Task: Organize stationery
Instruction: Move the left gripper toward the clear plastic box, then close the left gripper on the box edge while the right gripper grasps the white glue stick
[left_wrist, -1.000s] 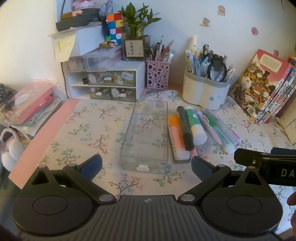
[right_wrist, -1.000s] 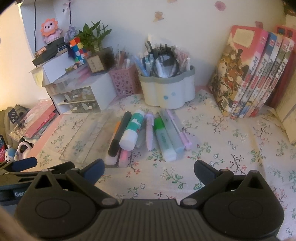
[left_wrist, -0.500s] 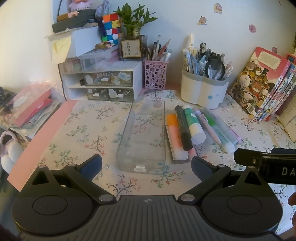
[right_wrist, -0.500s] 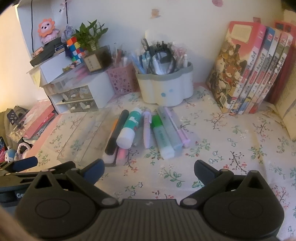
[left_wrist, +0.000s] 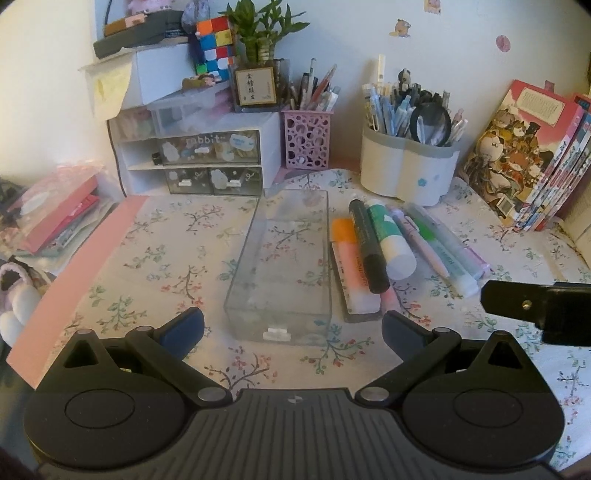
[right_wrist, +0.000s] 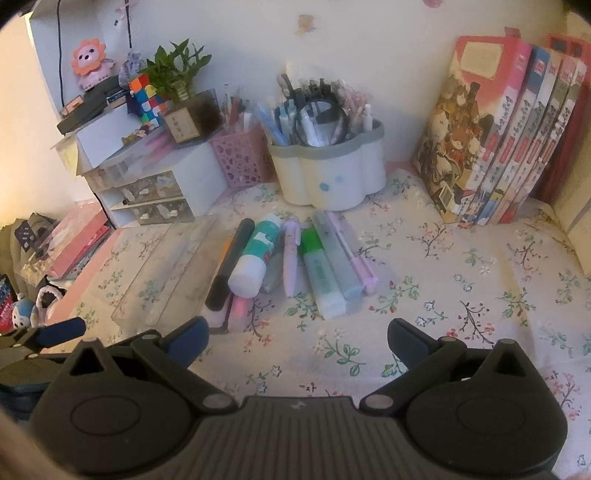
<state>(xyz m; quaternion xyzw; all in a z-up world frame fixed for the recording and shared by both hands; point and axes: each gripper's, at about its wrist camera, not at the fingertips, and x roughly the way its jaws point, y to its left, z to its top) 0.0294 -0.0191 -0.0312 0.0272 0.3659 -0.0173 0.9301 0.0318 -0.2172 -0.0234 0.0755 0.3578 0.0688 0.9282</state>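
**Both claws wide open above the flowered cloth, nothing held**

At the bottom of each frame I see my own claws. My left gripper (left_wrist: 291, 326) has its jaws spread wide and nothing is between them; it hovers just before the short end of the clear plastic case (left_wrist: 282, 266), which lies in the middle of the left wrist view on the floral tablecloth (left_wrist: 159, 258). My right gripper (right_wrist: 297, 338) is also wide open and empty, over bare cloth in the lower middle of its frame.

Just right of the case lies a row of stationery, side by side and touching: an orange and pink highlighter (left_wrist: 351, 266), a black marker (left_wrist: 365, 245) resting on top of it, a glue stick (left_wrist: 389, 236) with a white cap, a lilac pen (left_wrist: 419, 240) and a green highlighter (left_wrist: 445, 254).

Toward the upper middle stand a white pen holder (left_wrist: 402, 173) full of pens and a pink perforated pen cup (left_wrist: 306, 138). At the upper right, books (left_wrist: 524, 158) lean against the wall.
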